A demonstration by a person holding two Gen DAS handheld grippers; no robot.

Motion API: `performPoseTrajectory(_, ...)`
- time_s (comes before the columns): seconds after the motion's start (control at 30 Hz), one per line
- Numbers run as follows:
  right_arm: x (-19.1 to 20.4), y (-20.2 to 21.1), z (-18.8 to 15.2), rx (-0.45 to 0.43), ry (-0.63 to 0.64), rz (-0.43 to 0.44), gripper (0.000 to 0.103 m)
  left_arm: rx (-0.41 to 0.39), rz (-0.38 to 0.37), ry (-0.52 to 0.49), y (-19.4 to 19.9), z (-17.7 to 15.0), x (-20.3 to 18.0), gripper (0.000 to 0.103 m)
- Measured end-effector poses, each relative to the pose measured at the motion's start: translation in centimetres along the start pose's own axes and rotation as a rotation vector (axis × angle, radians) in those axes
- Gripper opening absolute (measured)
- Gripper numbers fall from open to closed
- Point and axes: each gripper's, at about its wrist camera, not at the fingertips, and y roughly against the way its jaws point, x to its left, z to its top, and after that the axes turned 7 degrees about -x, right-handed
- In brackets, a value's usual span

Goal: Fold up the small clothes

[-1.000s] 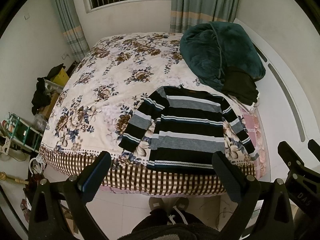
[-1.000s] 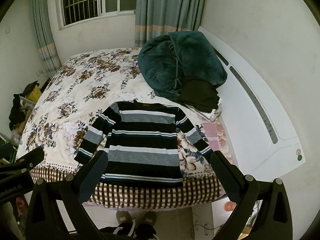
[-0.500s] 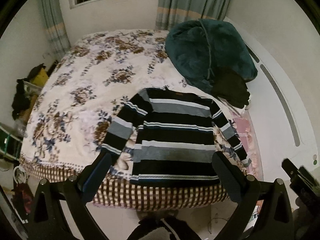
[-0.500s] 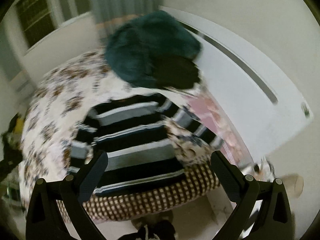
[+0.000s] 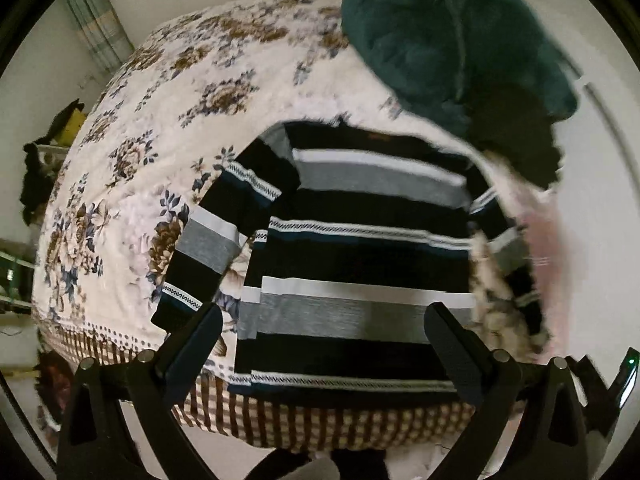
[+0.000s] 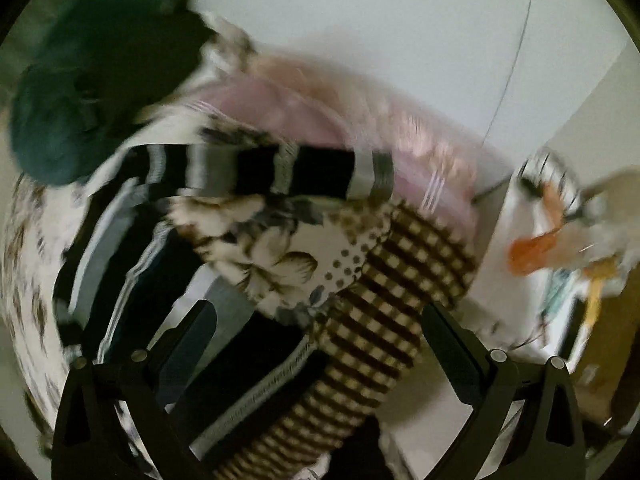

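A striped sweater [image 5: 360, 240] in black, grey and white lies flat on the floral bedspread [image 5: 160, 120], near the foot edge of the bed, hem toward the camera and both sleeves angled out and down. Its hem sits just above the brown checked border [image 5: 320, 420] that hangs over the bed edge. A teal blanket [image 5: 448, 36] is heaped beyond the collar, with a dark garment [image 5: 516, 136] against its near side.

The left gripper [image 5: 324, 340] hangs above the lower part of the sweater, fingers spread wide, nothing between them, not touching the cloth.

The right wrist view is heavily blurred. The right gripper [image 6: 320, 340] is also spread wide and empty, over the corner of the bed where the checked border [image 6: 400, 300] drops away. One striped sleeve [image 6: 296, 172] runs across that view beside a pink cloth [image 6: 320, 120]; whether they touch cannot be told. An orange object [image 6: 532, 252] on the floor at right appears smeared beyond recognition.
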Motion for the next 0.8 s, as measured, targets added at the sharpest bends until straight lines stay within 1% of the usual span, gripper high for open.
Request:
performPoseTrajectory(0.03, -0.8, -2.7, 0.5, 0.031, -0.056, 0.008, 0.102, 0.023, 0.028, -0.022, -2.4, -0.1, -1.0, 0.103)
performPoseTrajectory(0.07, -1.8, -5.3, 1.0, 0.053, -0.129, 0.019, 0.102, 0.034, 0.035, -0.034, -3.6, -0.2, -1.1, 0.103)
performPoseTrajectory(0.13, -4.0, -8.5, 1.7, 0.070, -0.265, 0.046, 0.102, 0.069, 0.063, -0.072, -7.8, -0.6, -2.4, 0.103)
performPoseTrajectory(0.17, -5.2, -10.2, 2.1, 0.069, -0.341, 0.054, 0.102, 0.076, 0.068, -0.079, -9.0, -0.5, -2.4, 0.103)
performPoseTrajectory(0.23, -7.5, -12.5, 3.1, 0.054, -0.469, 0.070, 0.102, 0.101, 0.073, -0.088, -12.6, -0.6, -3.0, 0.103)
performPoseTrajectory(0.33, -10.0, -15.3, 4.5, 0.042, -0.590, 0.070, 0.102, 0.141, 0.058, -0.082, -17.0, -0.8, -4.0, 0.103)
performPoseTrajectory(0.4, -11.4, -17.1, 5.1, 0.049, -0.679, 0.068, 0.102, 0.155, 0.050, -0.084, -19.1, -0.9, -4.5, 0.103)
performPoseTrajectory(0.47, -12.7, -18.9, 5.3, 0.042, -0.803, 0.095, 0.102, 0.156, 0.033, -0.098, -21.0, -1.0, -5.4, 0.103)
performPoseTrajectory(0.5, -12.9, -19.6, 5.5, 0.042, -0.837, 0.100, 0.101, 0.158, 0.030, -0.108, -21.7, -1.0, -5.8, 0.103)
performPoseTrajectory(0.57, -12.8, -21.4, 5.7, 0.048, -0.877, 0.102, 0.090, 0.158, 0.017, -0.128, -22.9, -1.1, -6.5, 0.103)
performPoseTrajectory(0.6, -12.6, -22.3, 5.9, 0.062, -0.874, 0.101, 0.080, 0.153, 0.014, -0.136, -23.2, -1.1, -6.7, 0.103)
performPoseTrajectory(0.63, -12.2, -23.3, 6.1, 0.082, -0.865, 0.110, 0.066, 0.149, 0.013, -0.146, -23.5, -1.2, -6.9, 0.103)
performPoseTrajectory(0.67, -11.8, -24.2, 6.1, 0.095, -0.864, 0.122, 0.060, 0.148, 0.012, -0.149, -23.7, -1.2, -7.0, 0.103)
performPoseTrajectory(0.7, -11.4, -24.8, 6.1, 0.103, -0.861, 0.119, 0.051, 0.150, 0.010, -0.151, -24.0, -1.3, -7.0, 0.103)
performPoseTrajectory(0.73, -11.0, -25.2, 6.1, 0.099, -0.854, 0.105, 0.036, 0.156, 0.010, -0.152, -24.2, -1.5, -6.9, 0.103)
performPoseTrajectory(0.8, -10.3, -25.1, 6.4, 0.070, -0.840, 0.100, 0.021, 0.156, 0.011, -0.152, -24.5, -1.7, -6.6, 0.103)
